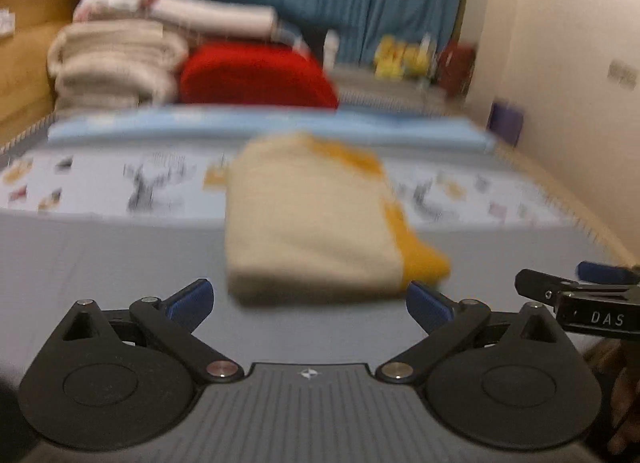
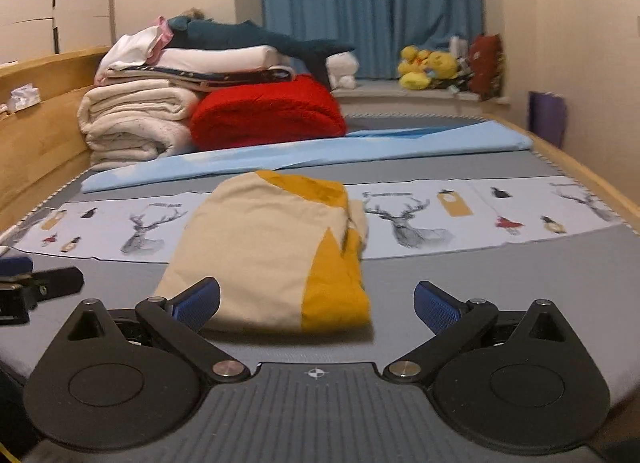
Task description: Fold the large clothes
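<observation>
Fingers spread wide and empty on both grippers, above the near edge of the bed (image 2: 460, 283).

Left gripper (image 1: 310, 305) and right gripper (image 2: 316, 305) hold nothing; the folded cream-and-mustard garment (image 2: 276, 255) lies just beyond them, mid-bed, across a deer-print cloth (image 2: 440, 211). Folded blankets (image 2: 136, 123) and a red blanket (image 2: 268, 115) are stacked at the far left corner by the headboard.

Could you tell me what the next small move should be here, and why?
Probably draw both grippers back and leave the garment alone. It already lies folded in a compact bundle on the bed, and the left gripper and right gripper are open and empty, so the fold looks finished.
</observation>
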